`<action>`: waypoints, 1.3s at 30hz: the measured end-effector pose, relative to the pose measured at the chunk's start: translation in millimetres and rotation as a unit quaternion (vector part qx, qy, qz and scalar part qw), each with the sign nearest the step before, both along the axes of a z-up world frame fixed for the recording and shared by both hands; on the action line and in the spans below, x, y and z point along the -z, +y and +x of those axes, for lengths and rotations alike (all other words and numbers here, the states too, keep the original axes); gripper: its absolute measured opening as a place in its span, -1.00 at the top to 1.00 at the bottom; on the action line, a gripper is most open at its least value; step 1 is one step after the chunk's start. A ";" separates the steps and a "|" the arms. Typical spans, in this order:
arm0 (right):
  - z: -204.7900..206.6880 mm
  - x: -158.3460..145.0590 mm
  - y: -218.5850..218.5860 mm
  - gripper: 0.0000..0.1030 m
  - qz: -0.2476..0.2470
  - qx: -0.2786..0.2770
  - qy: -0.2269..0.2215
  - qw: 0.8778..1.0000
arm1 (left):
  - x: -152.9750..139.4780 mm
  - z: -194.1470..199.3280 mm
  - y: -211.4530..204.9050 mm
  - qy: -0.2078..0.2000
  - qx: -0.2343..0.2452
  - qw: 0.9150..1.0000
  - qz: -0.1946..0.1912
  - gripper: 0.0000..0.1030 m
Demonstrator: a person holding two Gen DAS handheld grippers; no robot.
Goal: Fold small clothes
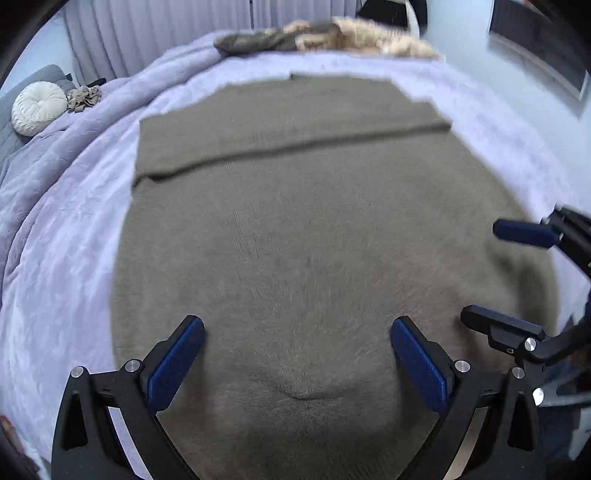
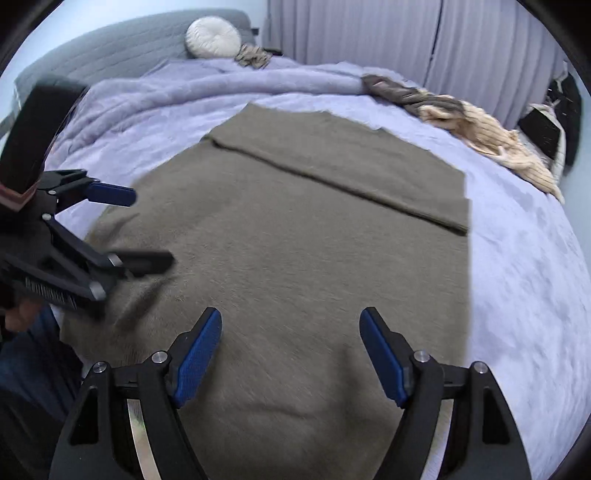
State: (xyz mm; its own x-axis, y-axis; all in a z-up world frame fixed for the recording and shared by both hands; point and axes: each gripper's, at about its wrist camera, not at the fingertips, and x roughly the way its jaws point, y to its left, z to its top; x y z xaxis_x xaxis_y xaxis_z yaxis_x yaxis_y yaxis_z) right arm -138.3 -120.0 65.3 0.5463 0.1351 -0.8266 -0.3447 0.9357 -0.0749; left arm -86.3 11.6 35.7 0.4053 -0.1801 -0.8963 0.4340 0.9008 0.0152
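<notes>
A taupe fuzzy garment [image 1: 295,221] [image 2: 295,229] lies flat on the lavender bed cover [image 1: 66,221] [image 2: 535,277], with a folded strip laid across its far part. My left gripper [image 1: 297,325] [image 2: 151,227] hovers over the garment's near left part, jaws wide apart, nothing between them. My right gripper [image 2: 291,314] [image 1: 480,271] hangs over the near right part, also open and holding nothing. The two grippers are side by side, close to each other. A small crease shows in the cloth just below each gripper.
A pile of beige and brown clothes [image 1: 332,35] [image 2: 480,125] lies at the bed's far edge. A round white pillow [image 1: 38,107] [image 2: 212,37] and a small ruffled item [image 1: 84,96] [image 2: 253,55] sit by the grey headboard [image 2: 110,44]. Curtains hang behind.
</notes>
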 end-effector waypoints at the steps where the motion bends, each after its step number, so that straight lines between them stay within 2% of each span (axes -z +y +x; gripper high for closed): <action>1: 2.6 9.7 5.3 -0.55 -0.006 -0.002 0.016 1.000 | 9.4 -2.6 -2.0 0.002 0.003 1.000 0.017 -0.98; 3: -2.3 27.5 8.1 -0.55 -0.021 -0.008 0.032 0.999 | 11.8 -13.3 8.1 -0.011 -0.004 1.000 0.008 -0.99; 6: -32.5 32.0 -7.8 -0.55 -0.022 -0.013 0.011 1.000 | 11.1 -29.6 28.2 -0.001 -0.019 1.000 -0.010 -0.99; 10: -67.4 33.5 -32.0 -0.55 -0.012 0.008 0.011 1.000 | 13.8 -51.4 46.3 0.005 -0.037 0.999 -0.026 -0.99; 13: -84.8 33.6 -38.3 -0.55 -0.029 0.013 0.010 0.999 | 10.3 -57.2 62.9 0.018 -0.052 0.998 -0.037 -0.98; 16: -102.1 19.9 -51.3 -0.55 -0.036 0.033 0.006 0.999 | -5.9 -65.5 98.2 0.008 -0.099 0.993 -0.068 -0.98; 17: -107.5 14.0 -61.8 -0.56 -0.024 0.051 -0.001 0.998 | -6.5 -65.6 110.0 0.012 -0.113 0.991 -0.077 -0.98; 19: -112.5 5.7 -90.0 -0.56 0.021 0.095 -0.004 0.995 | 2.8 -62.9 132.3 0.050 -0.129 0.984 -0.112 -0.98; 21: -112.8 5.5 -119.7 -0.56 0.075 0.129 0.005 0.989 | 18.4 -59.7 146.5 0.091 -0.140 0.975 -0.144 -0.98; 23: -106.4 10.8 -137.5 -0.55 0.105 0.148 0.022 0.983 | 26.2 -65.0 150.6 0.103 -0.142 0.970 -0.168 -0.98; 26: -98.3 20.5 -140.1 -0.37 0.148 0.132 0.042 0.979 | 28.2 -76.1 153.0 0.105 -0.140 0.965 -0.195 -0.98; 29: -87.0 29.4 -126.1 -0.36 0.165 0.103 0.045 0.980 | 34.5 -69.9 156.2 0.113 -0.140 0.959 -0.221 -0.98; 32: -74.5 34.1 -113.6 -0.35 0.178 0.088 0.043 0.979 | 35.8 -67.2 152.2 0.112 -0.139 0.957 -0.230 -0.98; 37: -83.1 37.0 -102.0 -0.28 0.196 0.056 0.034 0.978 | 31.6 -63.6 138.2 0.111 -0.124 0.951 -0.260 -0.98; 39: -83.7 40.0 -103.7 -0.27 0.204 0.056 0.034 0.977 | 31.8 -62.9 132.0 0.107 -0.119 0.954 -0.255 -0.98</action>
